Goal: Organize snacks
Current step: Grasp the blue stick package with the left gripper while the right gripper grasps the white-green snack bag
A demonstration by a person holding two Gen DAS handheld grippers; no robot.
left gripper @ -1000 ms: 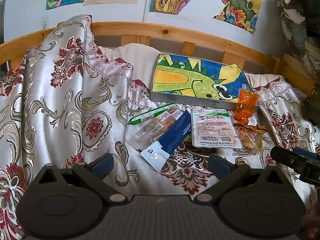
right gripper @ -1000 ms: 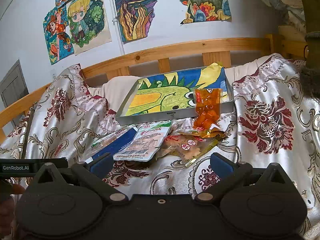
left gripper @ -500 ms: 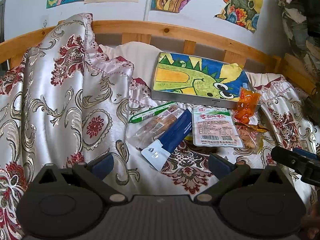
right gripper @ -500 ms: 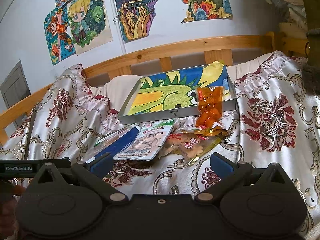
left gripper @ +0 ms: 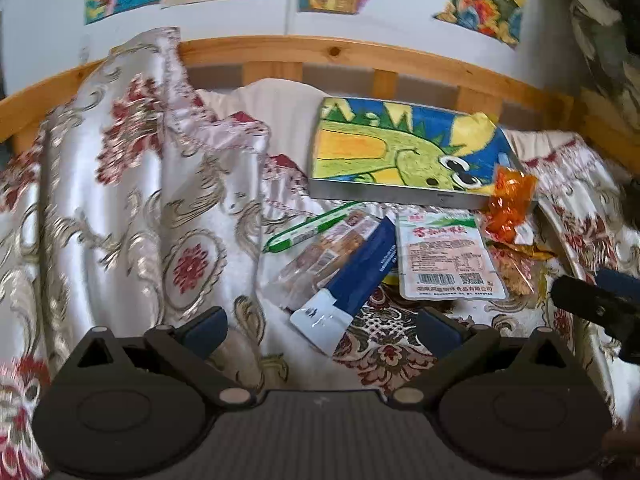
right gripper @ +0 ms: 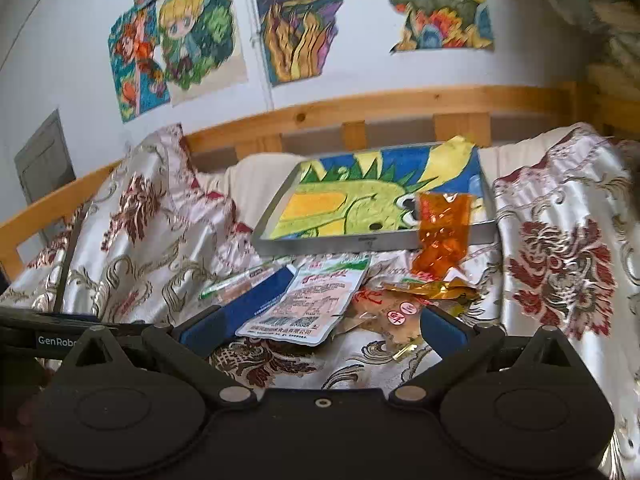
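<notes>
Both your grippers, left (left gripper: 322,326) and right (right gripper: 320,326), are spread wide and empty above the bedspread (left gripper: 120,208), with the snack packets (left gripper: 444,258) piled just in front of the dragon tray (left gripper: 400,160), orange pouch (right gripper: 442,236) leaning on its front rim.

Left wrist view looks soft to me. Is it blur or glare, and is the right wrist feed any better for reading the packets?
Left wrist view: motion-smeared, worst at the wall drawings, though the white packet stays fairly crisp. Right wrist view: similar softness, and the orange packet glows in the daylight. Both views: fisheye bends the bed rail.
</notes>
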